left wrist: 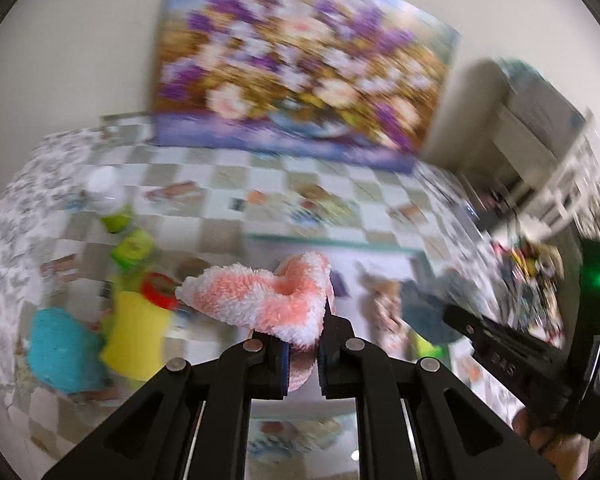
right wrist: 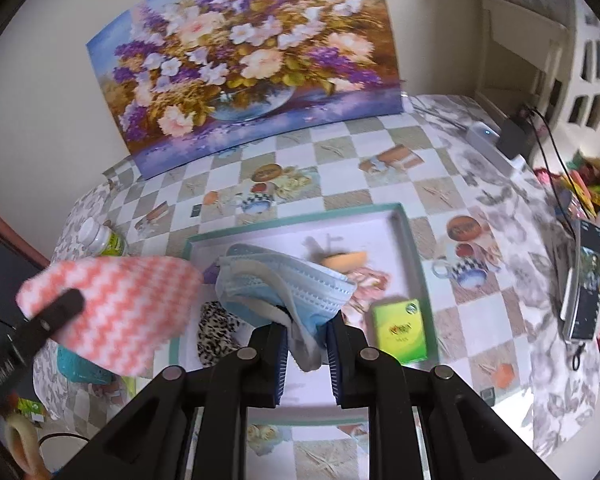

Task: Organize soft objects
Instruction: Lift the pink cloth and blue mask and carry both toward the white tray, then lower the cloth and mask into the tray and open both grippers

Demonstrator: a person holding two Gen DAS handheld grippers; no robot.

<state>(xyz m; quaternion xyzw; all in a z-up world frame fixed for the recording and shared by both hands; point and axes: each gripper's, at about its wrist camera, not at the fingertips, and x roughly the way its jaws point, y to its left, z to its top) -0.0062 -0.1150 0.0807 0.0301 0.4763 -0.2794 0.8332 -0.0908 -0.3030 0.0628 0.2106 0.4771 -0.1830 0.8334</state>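
1. Your left gripper (left wrist: 303, 354) is clamped on the pink-and-white fuzzy cloth (left wrist: 260, 300); the cloth fans up and to the left from the jaws.
2. Your right gripper (right wrist: 307, 350) is clamped on a blue face mask (right wrist: 288, 284); its long axis runs across the jaws, bulk just ahead of the pads.
3. The teal-rimmed tray (right wrist: 414, 256) sits straight ahead of and below the right jaws, w/ a green box (right wrist: 400, 330) to their right and a leopard-print cloth (right wrist: 216, 330) to their left.
4. The right hand looks nearer the tray; the mask prob. goes down first.
5. The left cloth hangs to the left of the tray, so it needs a shift toward the right.
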